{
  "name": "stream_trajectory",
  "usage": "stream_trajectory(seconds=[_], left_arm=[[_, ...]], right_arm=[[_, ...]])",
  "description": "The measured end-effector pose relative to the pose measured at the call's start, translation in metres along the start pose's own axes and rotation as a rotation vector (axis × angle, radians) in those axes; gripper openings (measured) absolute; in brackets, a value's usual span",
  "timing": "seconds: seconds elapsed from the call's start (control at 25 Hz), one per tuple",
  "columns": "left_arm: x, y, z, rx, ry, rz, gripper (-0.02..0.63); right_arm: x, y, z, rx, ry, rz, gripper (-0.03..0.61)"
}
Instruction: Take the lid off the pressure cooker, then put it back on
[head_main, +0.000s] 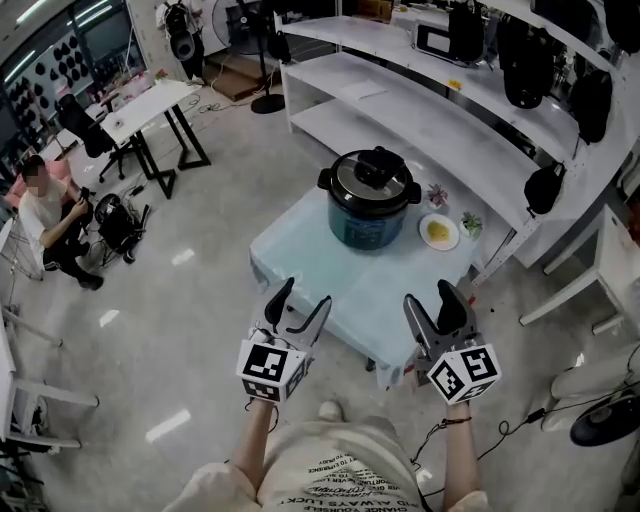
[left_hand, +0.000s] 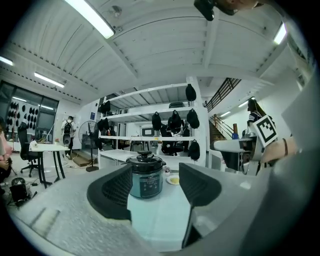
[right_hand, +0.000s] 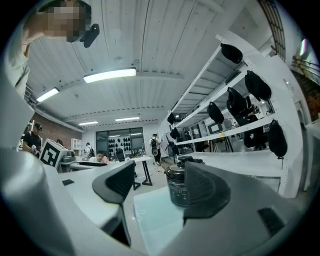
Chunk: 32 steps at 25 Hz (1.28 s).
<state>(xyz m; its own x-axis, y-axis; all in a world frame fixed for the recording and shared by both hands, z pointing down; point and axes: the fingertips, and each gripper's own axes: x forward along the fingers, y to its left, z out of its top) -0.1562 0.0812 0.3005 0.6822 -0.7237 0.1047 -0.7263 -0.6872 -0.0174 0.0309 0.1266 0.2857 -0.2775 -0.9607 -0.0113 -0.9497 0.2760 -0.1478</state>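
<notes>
a glossy grey floor spreads under a pale-blue table. tall white shelving runs behind it — black bags hang there — and strip lights line the white ceiling.

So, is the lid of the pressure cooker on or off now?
On: the lid sits flat on the pressure cooker and covers its top fully.

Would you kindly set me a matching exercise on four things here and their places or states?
1. round teal pressure cooker
2. silver lid with black knob
3. small white plate of yellow food
4. left gripper

A. jaws apart, empty
B. just right of the cooker
C. seated on the cooker
D. standing on the pale blue table

Pairs: 1-D, 2-C, 3-B, 4-A
</notes>
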Motion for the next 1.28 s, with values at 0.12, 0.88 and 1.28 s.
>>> stream_trajectory(seconds=[0.12, 0.88, 1.28], left_arm=[[0.007, 0.008, -0.005, -0.001, 0.003, -0.014, 0.281], [0.074, 0.056, -0.005, -0.016, 0.006, -0.044, 0.281], [0.156, 0.092, 0.0, -0.002, 0.035, -0.129, 0.281]], right_arm=[[0.009, 0.001, -0.008, -0.002, 0.01, -0.005, 0.295], [0.084, -0.032, -0.009, -0.014, 0.021, -0.024, 0.295], [0.159, -0.064, -0.009, -0.024, 0.057, -0.006, 0.295]])
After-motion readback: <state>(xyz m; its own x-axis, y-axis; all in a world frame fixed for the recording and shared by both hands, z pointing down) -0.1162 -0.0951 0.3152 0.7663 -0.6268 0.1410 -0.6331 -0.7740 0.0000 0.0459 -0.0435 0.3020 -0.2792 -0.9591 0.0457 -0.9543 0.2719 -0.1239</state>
